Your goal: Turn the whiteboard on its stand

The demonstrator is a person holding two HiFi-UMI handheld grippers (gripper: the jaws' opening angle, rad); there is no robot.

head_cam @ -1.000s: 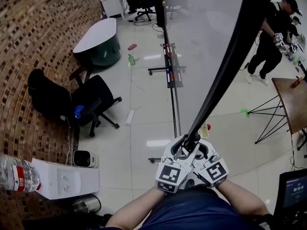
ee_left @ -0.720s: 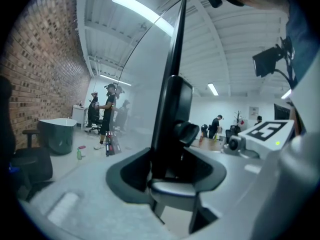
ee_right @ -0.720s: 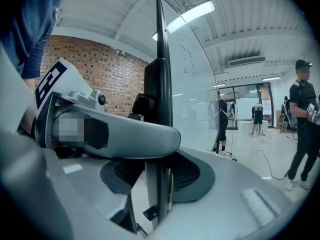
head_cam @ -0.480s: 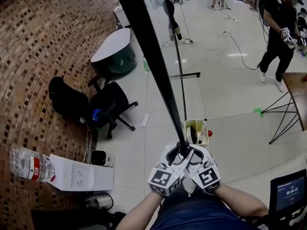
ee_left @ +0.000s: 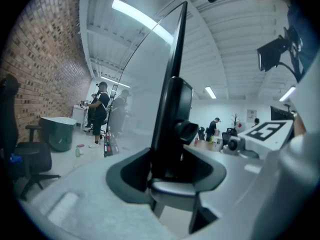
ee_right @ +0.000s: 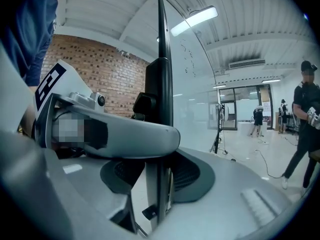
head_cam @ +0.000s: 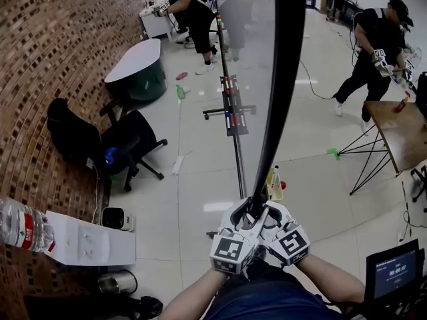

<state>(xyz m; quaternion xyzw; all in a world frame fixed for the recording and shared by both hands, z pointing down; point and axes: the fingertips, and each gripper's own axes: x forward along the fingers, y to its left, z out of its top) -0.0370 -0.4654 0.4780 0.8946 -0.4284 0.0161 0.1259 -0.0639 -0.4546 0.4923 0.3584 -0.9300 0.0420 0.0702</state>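
Closest to the camera, the person's forearms reach forward with both tools side by side, their marker cubes touching. The left gripper [head_cam: 245, 213] and the right gripper [head_cam: 266, 211] each have their jaws clamped on the black edge frame of the whiteboard [head_cam: 279, 79], one from either side at the same low spot. Each gripper view shows the dark frame rising straight up between its jaws, with the pads pressed against it. The board stands upright and is seen nearly edge-on, running from the grippers up the middle of the head view. Its pale surface faces left, above the stand's floor bar [head_cam: 235, 149] and a marker tray [head_cam: 230, 105]. A small yellowish container [head_cam: 275, 183] sits on the floor just beside the frame. To the left are a water bottle [head_cam: 20, 229] lying on a white box [head_cam: 87, 242], a black office chair [head_cam: 127, 145] and a brick wall [head_cam: 53, 59]. To the right stands a wooden table [head_cam: 400, 129]. Further off, an oval green-sided table [head_cam: 137, 62] stands by the wall, and two people in dark clothes [head_cam: 373, 52] [head_cam: 190, 9] stand on the tiled floor.
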